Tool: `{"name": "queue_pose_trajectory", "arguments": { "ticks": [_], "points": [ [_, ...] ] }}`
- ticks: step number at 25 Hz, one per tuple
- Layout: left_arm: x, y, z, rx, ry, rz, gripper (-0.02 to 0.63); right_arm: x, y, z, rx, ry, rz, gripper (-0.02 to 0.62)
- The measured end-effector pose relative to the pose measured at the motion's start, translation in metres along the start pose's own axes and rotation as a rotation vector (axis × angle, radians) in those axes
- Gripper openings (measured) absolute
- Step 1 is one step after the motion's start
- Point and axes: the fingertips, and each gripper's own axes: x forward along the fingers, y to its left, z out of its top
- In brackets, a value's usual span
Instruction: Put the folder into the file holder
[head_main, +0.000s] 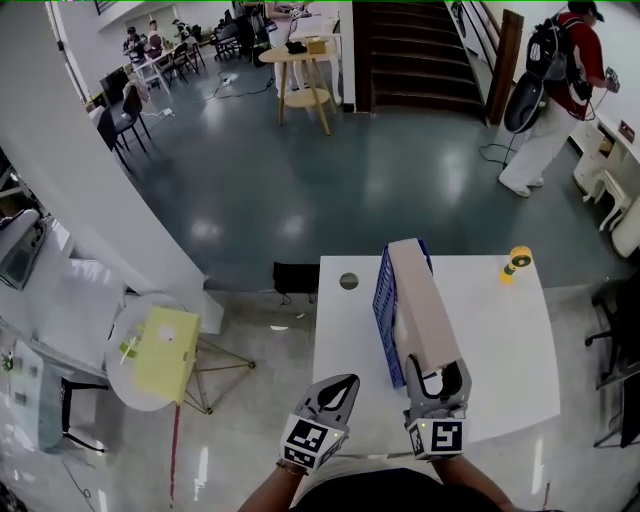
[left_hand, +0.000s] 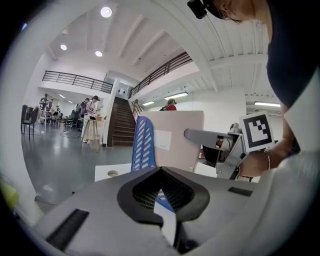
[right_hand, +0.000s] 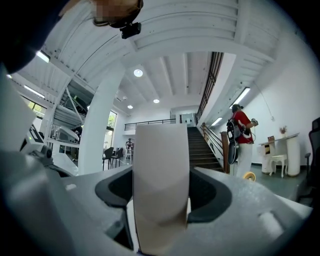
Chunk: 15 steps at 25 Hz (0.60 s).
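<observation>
Head view: folder (head_main: 425, 310) stands on table (head_main: 500, 340) against blue holder (head_main: 388, 300), hiding most of it; whether it sits inside is unclear.

Left gripper view: left gripper (left_hand: 164, 202) pressed together, empty. Folder's pale label (left_hand: 162, 140) illegible.

Right gripper view: right gripper (right_hand: 161, 200) pinches the folder's near end.

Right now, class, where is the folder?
In the head view the folder is upright over the white table, near end clamped in the right gripper, the blue file holder close along its left side.
</observation>
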Motion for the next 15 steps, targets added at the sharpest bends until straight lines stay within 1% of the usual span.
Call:
{"name": "queue_pose_trajectory", "arguments": {
  "ticks": [4,6,9,12,13,15],
  "points": [
    [-0.002,-0.002,0.010,-0.018,-0.029,0.023,-0.002,-0.007,-0.002,0.004,0.021,0.035,0.037,0.295],
    [-0.004,-0.005,0.016,-0.010,-0.057,0.031,-0.002,-0.017,-0.005,0.009,0.037,0.044,0.053,0.302],
    [-0.008,-0.006,0.029,0.014,-0.105,0.044,-0.002,-0.033,-0.011,0.021,0.094,0.050,0.091,0.302],
    [-0.013,-0.007,0.042,0.025,-0.127,0.063,-0.002,-0.046,-0.018,0.035,0.150,0.074,0.115,0.301],
    [-0.015,-0.008,0.045,0.033,-0.129,0.070,-0.002,-0.050,-0.022,0.037,0.157,0.084,0.116,0.299],
    [-0.020,-0.011,0.051,0.050,-0.134,0.081,-0.002,-0.058,-0.028,0.039,0.148,0.094,0.121,0.265]
  ]
}}
